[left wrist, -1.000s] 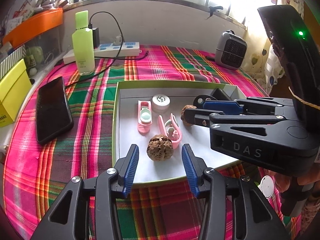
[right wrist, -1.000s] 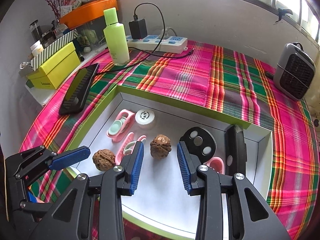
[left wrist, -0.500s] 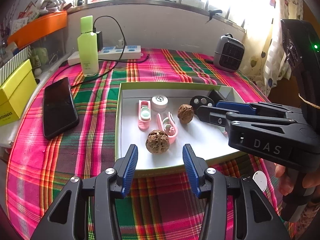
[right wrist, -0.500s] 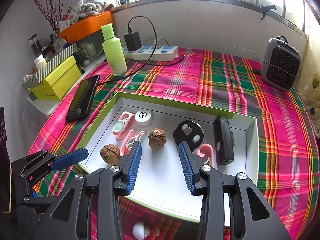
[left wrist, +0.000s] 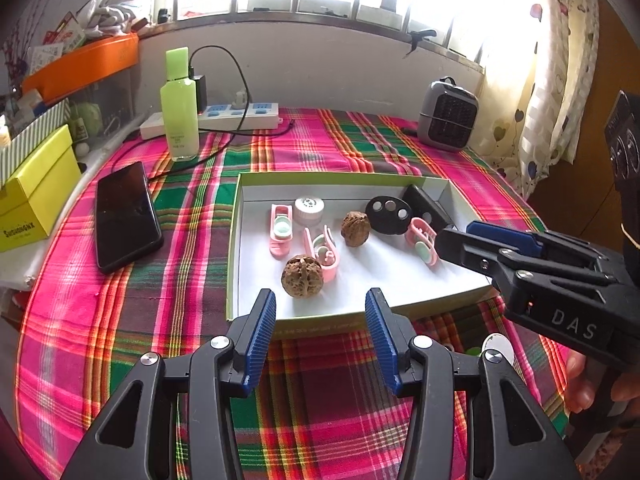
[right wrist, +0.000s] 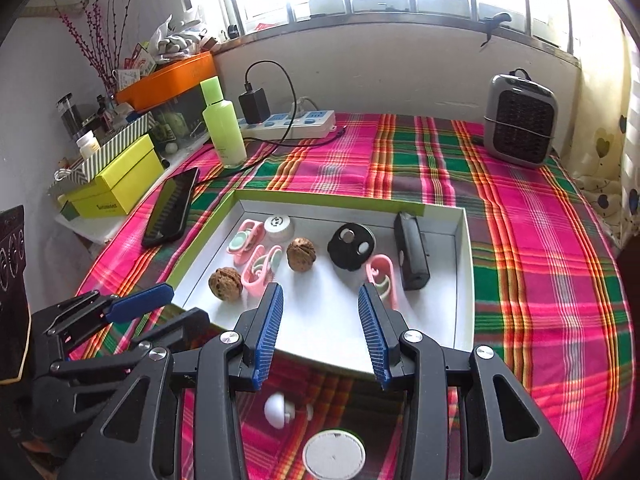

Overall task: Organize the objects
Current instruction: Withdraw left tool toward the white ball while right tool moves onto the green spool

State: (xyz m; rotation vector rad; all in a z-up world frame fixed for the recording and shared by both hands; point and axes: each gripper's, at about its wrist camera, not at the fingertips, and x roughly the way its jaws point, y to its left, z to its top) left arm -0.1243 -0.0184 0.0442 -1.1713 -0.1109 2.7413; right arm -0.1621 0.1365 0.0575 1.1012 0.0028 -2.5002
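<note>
Two black grippers with blue ribbed pads hover over the near edge of a shallow green-rimmed white cardboard tray on a pink-and-green plaid tablecloth. The left gripper is parted and empty; the right gripper has just been opening, nothing between its pads. Two wrinkled brown walnuts lie in the tray among pink plastic clips.
</note>
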